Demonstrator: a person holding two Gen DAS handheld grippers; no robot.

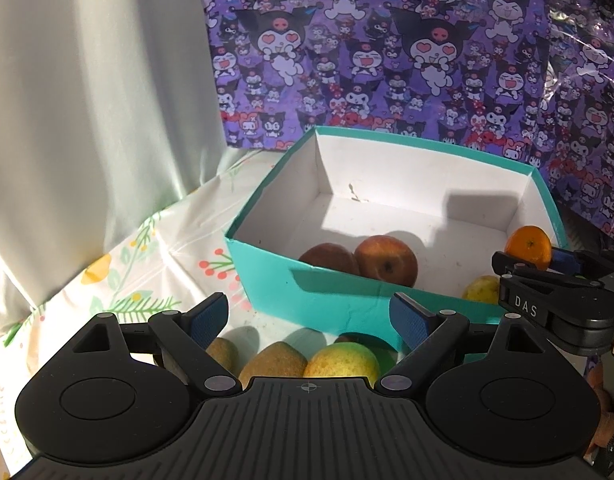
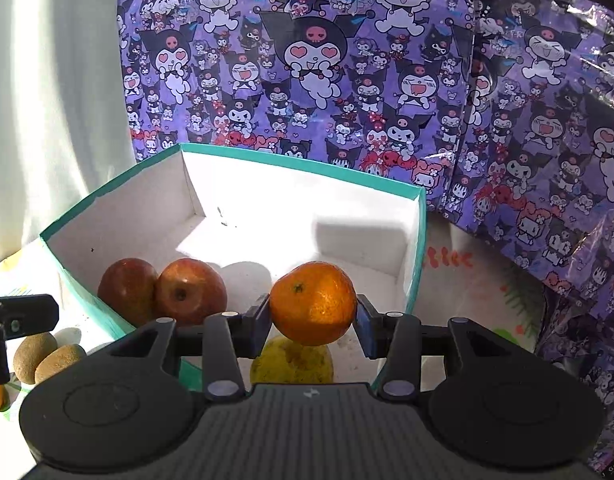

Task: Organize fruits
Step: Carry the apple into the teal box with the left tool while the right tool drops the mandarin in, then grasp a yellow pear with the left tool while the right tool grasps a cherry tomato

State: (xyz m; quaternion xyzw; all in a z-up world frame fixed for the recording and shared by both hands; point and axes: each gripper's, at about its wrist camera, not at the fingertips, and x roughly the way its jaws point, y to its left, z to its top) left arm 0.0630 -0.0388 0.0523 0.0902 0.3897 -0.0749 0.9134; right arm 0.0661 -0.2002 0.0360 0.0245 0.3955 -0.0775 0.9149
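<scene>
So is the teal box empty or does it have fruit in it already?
Not empty. The teal box holds two red apples in its near-left corner and a yellow fruit below the held orange.

The teal box is open on top. Most of its white floor, out toward 12 o'clock, is bare. Two red apples sit at 10 o'clock by the near wall, and a yellow pear lies at 6 o'clock. On the worktop, kiwis crowd the spot right under the left tool. The purple cartoon sheet blocks the way behind the box.
</scene>
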